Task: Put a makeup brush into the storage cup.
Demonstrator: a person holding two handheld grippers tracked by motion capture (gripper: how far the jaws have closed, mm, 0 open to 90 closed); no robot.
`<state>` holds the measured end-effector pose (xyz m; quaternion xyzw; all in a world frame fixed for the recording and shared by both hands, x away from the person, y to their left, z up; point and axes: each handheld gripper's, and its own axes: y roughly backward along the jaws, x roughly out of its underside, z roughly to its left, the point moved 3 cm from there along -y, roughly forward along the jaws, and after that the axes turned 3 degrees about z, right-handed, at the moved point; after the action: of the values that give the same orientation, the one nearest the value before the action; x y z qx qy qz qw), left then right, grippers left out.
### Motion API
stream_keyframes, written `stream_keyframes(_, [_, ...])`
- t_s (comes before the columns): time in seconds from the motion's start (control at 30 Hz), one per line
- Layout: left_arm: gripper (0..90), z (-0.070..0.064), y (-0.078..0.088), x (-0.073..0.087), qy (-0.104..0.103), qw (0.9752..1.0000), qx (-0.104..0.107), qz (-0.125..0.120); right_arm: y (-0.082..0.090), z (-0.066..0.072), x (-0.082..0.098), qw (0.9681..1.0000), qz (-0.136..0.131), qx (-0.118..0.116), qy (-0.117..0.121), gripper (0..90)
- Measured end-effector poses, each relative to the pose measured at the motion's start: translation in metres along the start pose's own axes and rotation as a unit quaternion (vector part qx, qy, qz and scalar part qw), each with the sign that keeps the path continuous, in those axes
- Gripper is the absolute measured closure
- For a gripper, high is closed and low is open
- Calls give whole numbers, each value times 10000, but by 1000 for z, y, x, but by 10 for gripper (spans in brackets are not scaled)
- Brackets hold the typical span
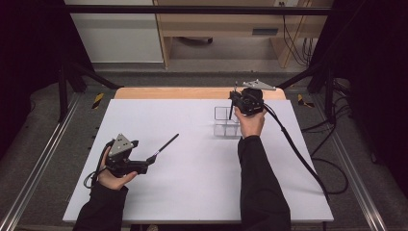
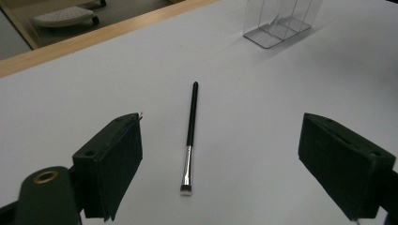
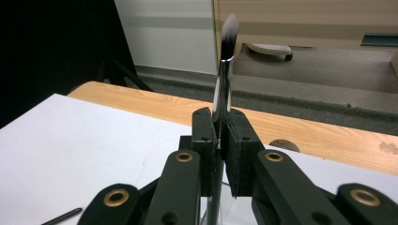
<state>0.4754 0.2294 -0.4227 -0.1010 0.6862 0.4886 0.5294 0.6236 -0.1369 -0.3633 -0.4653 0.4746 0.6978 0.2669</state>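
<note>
Lower left of the high view, the left tool (image 1: 153, 159) sits low over the white surface (image 1: 192, 178) with its jaws spread wide and nothing between them. The thin black-handled flat brush with a silver ferrule (image 2: 190, 136) lies flat right ahead of it, bristles toward the tool, in the middle of the left gripper view. Upper right of the high view, the clear plastic compartment organizer (image 1: 226, 121) stands near the far edge, and the right tool (image 1: 233, 102) hovers just above it, clamped tight on a fluffy dark-bristled brush with a chrome ferrule (image 3: 226, 56), held upright, bristles up. Probably the risky bit is the drop: if the handle tip isn't lined up with a compartment, it could catch the thin wall and tip that light organizer. The flat brush could also roll or skid when pinched.
</note>
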Motion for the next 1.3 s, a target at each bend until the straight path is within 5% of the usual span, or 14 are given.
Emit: stream_keyframes(1.3, [134,-1,0,0,-5,10000,3,20,-17,-5,38,9990,430,0,-149,835])
